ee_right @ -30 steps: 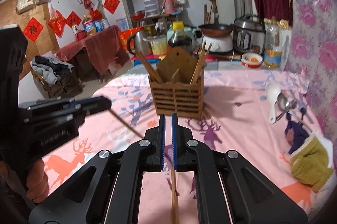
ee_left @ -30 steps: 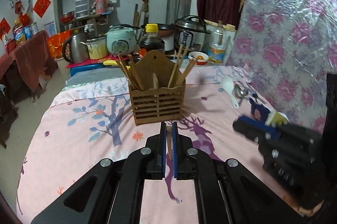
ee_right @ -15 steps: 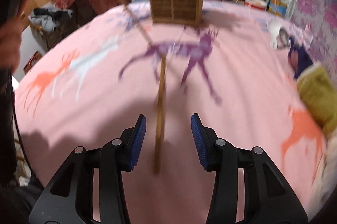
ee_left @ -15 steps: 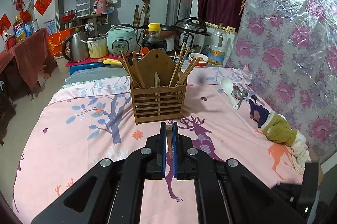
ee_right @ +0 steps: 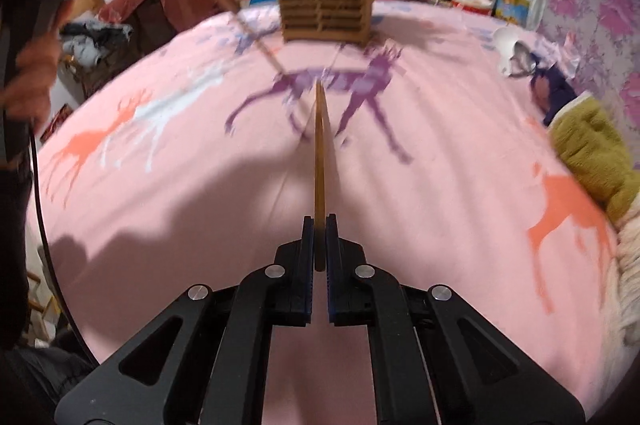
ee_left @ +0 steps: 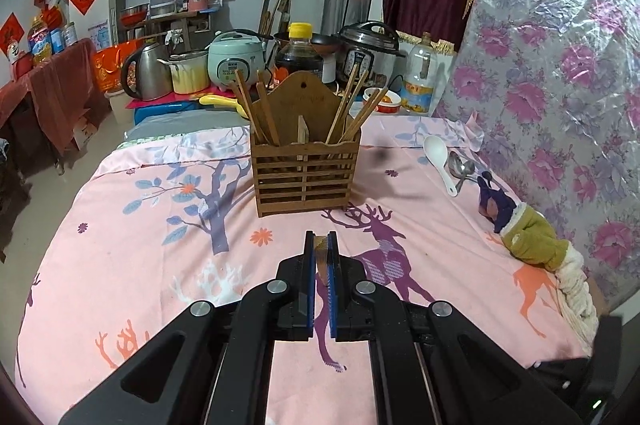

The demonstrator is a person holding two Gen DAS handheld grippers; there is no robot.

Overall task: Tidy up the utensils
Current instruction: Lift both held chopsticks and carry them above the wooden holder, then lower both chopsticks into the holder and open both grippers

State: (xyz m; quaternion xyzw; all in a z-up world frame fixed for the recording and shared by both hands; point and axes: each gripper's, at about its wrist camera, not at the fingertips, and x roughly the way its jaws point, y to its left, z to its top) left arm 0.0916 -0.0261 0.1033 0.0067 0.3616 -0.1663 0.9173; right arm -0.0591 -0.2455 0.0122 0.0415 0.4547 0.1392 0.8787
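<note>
A slatted wooden utensil holder [ee_left: 306, 169] stands mid-table with several chopsticks in both compartments. My left gripper [ee_left: 320, 245] is shut on the end of a chopstick [ee_left: 321, 252], a short way in front of the holder. That stick's long part shows blurred in the right wrist view as a slanting chopstick [ee_right: 256, 41]. My right gripper [ee_right: 319, 225] hangs low over the pink cloth, shut on a second chopstick [ee_right: 320, 145] that points at the holder [ee_right: 326, 5]. A white spoon [ee_left: 438, 153] and metal spoons [ee_left: 460, 169] lie at the right.
An olive and purple cloth bundle [ee_left: 532, 241] lies near the table's right edge beside a floral wall. Rice cookers, a kettle and bottles crowd the far end behind the holder. A person's hand [ee_right: 32, 73] shows at the left of the right wrist view.
The right gripper sank toward the table, opened around its chopstick and has shut on it again. It left the left wrist view's right side. The left gripper kept still.
</note>
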